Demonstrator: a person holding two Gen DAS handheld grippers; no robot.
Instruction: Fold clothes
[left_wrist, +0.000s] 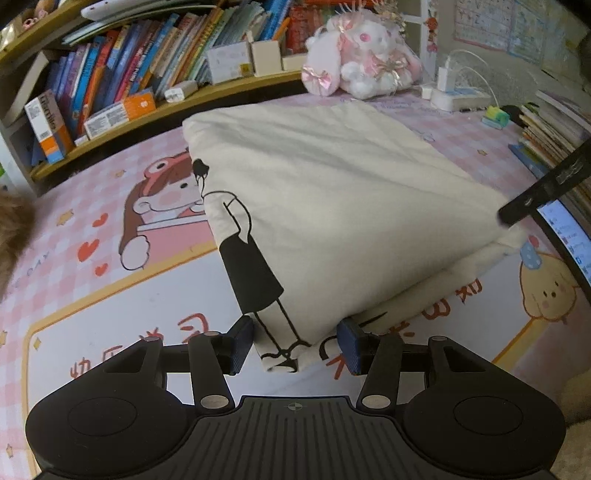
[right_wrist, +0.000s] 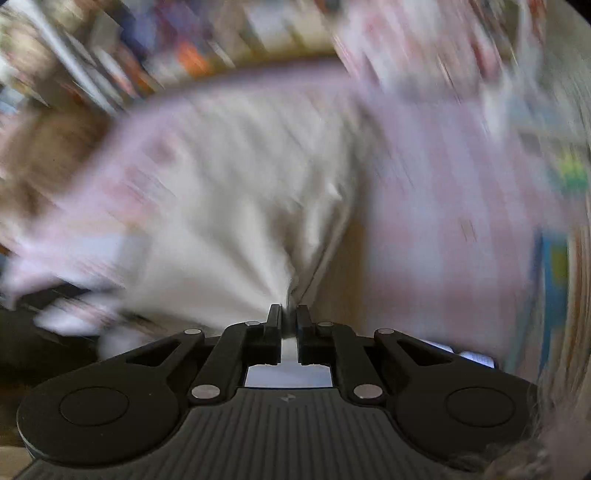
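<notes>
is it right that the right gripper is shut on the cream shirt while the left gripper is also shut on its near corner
Not quite. The right gripper is shut on the cream shirt, but the left gripper is open, with the near corner lying between its spread fingers, unpinched. The left wrist view shows this.

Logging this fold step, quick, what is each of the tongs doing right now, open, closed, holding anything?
Left tongs: open, fingers either side of the cream shirt's near corner, not clamped.
Right tongs: closed on a bunched pinch of the cream shirt.
</notes>
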